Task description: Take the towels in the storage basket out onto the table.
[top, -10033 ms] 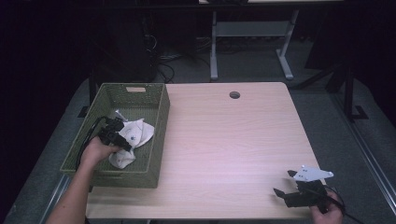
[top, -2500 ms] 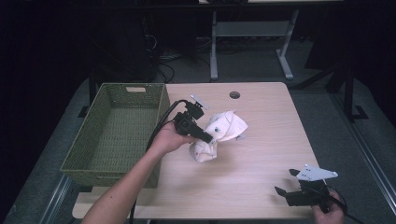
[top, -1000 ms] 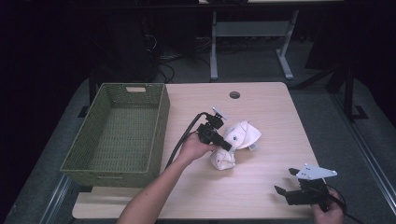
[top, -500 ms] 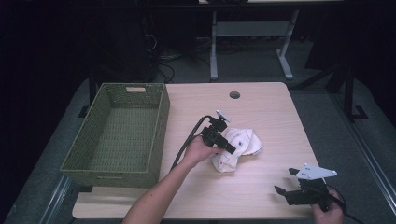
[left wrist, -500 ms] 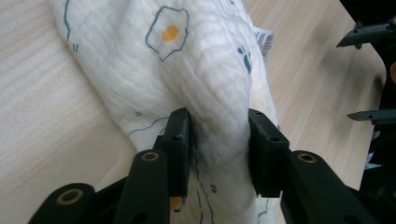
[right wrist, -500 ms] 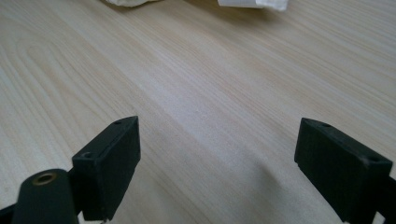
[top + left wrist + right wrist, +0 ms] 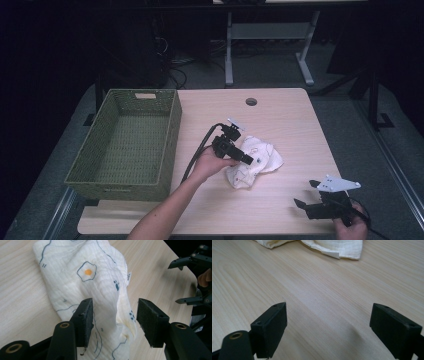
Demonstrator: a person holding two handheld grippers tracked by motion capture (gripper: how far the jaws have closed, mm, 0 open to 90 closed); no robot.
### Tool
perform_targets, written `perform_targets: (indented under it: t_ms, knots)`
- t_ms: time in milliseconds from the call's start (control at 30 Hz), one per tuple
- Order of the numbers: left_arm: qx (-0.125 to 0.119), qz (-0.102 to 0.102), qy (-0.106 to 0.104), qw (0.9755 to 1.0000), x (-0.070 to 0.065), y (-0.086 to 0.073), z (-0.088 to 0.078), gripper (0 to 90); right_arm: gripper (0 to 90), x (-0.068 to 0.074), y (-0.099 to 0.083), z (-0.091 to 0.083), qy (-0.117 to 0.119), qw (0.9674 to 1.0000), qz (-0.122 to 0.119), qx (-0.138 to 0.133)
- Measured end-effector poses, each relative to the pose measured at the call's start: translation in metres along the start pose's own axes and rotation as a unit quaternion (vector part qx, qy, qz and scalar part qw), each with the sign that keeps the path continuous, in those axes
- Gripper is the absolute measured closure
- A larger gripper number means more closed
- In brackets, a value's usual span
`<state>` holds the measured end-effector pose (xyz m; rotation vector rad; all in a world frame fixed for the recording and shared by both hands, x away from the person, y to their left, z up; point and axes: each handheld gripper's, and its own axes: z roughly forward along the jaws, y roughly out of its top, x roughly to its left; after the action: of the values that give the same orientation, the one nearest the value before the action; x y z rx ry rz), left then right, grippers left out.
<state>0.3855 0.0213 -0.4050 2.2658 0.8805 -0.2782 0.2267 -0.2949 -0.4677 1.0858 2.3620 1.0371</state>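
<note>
Pale wood-grain worktop (image 7: 280,115), dark room. Printed cloth (image 7: 255,161) lies crumpled mid-worktop (green basket (image 7: 125,140) apart). My left gripper (image 7: 113,317) has just been opening, jaws astride the cloth; right gripper (image 7: 328,326) spread wide.

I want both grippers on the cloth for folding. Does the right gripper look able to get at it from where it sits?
Probably yes. The right gripper is open, and bare table lies between its fingers and the cloth. The left gripper sits on the cloth's far side.
</note>
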Motion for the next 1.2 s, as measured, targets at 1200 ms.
perform_targets:
  t_ms: [1200]
  knots:
    - [-0.056,0.011,-0.002,0.9984,-0.004,-0.068,-0.046,30.6,14.0,-0.001,-0.002,0.001,-0.012,0.9999,0.002,0.010]
